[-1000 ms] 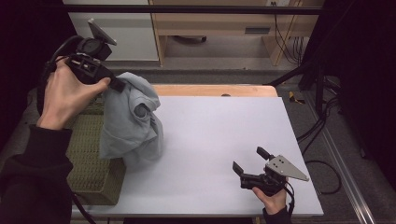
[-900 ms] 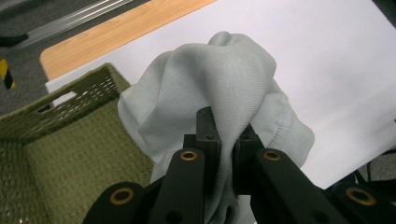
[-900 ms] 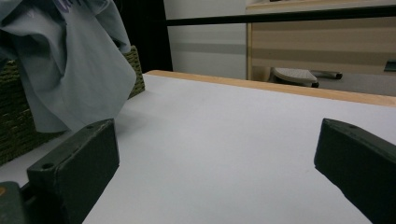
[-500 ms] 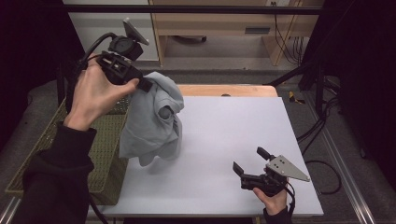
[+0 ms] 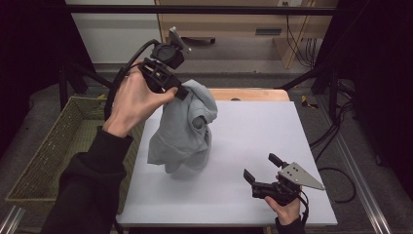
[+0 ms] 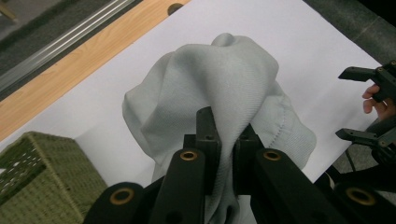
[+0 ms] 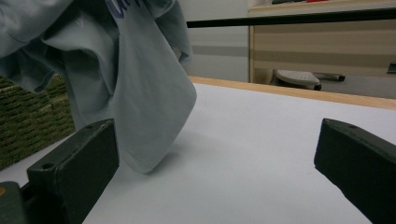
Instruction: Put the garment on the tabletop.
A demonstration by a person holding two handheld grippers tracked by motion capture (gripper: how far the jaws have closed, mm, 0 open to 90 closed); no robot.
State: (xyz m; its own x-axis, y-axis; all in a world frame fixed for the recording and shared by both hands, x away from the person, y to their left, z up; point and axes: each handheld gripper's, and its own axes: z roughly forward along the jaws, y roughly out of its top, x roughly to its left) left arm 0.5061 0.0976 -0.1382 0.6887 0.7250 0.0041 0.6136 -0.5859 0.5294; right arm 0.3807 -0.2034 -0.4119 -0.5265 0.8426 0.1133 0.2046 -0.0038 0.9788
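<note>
Lifting, high view: I hold my left gripper (image 5: 181, 91) raised above the table (image 5: 253, 131), clenched on the top fold of a grey sweatshirt (image 5: 182, 129), which hangs straight below it with its lower hem just touching or barely off the white surface. My right gripper (image 5: 259, 171) rests low at the table's near edge, well apart from the garment, jaws spread and holding nothing. A woven basket (image 5: 58, 141) stands beyond the table's edge, to the outer side of my left hand (image 5: 131, 100). I judge the garment out of the basket and over the table; laying it flat and any folding remain.

Left gripper view: the jaws pinch a ridge of the sweatshirt (image 6: 219, 93), the cloth bunching ahead and below. The basket (image 6: 42, 163) sits down to one side; the right gripper (image 6: 369, 102) shows far off.

Right gripper view: both jaws stand wide apart, with the sweatshirt (image 7: 140, 84) hanging ahead and to the left. Bare table (image 7: 261, 158) lies between them; nothing blocks an approach to the hem.
</note>
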